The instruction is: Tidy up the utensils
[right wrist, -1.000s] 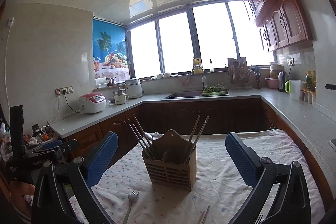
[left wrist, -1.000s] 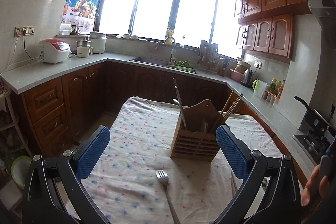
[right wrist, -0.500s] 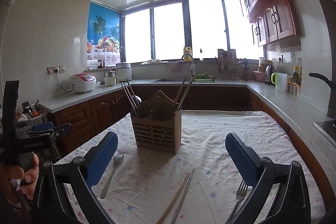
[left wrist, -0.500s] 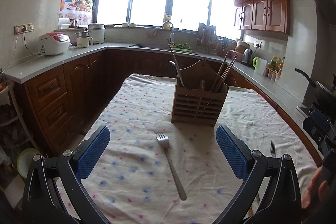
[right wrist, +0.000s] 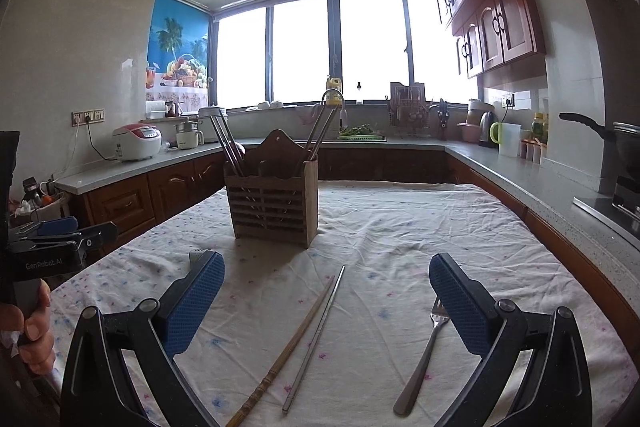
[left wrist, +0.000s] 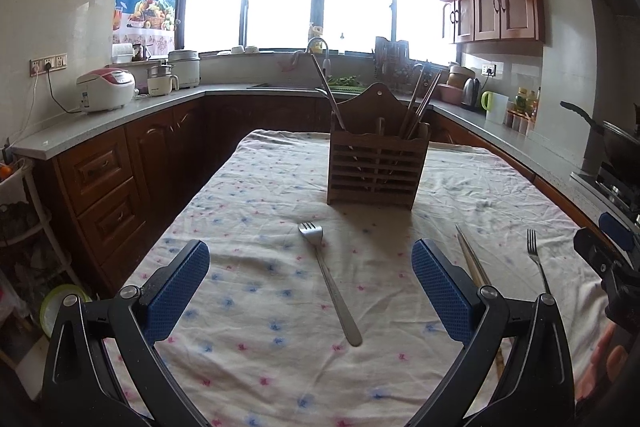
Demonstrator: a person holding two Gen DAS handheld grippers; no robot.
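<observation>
A wooden utensil holder (left wrist: 378, 163) (right wrist: 273, 201) stands mid-table with chopsticks (left wrist: 422, 103) and a long handle sticking out. A metal fork (left wrist: 329, 279) lies on the cloth between the fingers of my open, empty left gripper (left wrist: 310, 291). A second fork (right wrist: 422, 355) (left wrist: 536, 259) lies by the right finger of my open, empty right gripper (right wrist: 326, 303). A wooden chopstick (right wrist: 288, 347) and a metal chopstick (right wrist: 316, 335) lie side by side between the right gripper's fingers; they also show in the left wrist view (left wrist: 472, 263).
The table carries a white cloth with small flowers (left wrist: 256, 211) (right wrist: 400, 227). Dark wood counters surround it, with a rice cooker (left wrist: 106, 89), a sink (right wrist: 360, 135), a kettle (right wrist: 488, 129) and a wok on the stove (left wrist: 616, 139).
Both grippers have tilted down and pulled back. The loose forks and chopsticks on the cloth now show fully. The holder sits farther up in both views.
</observation>
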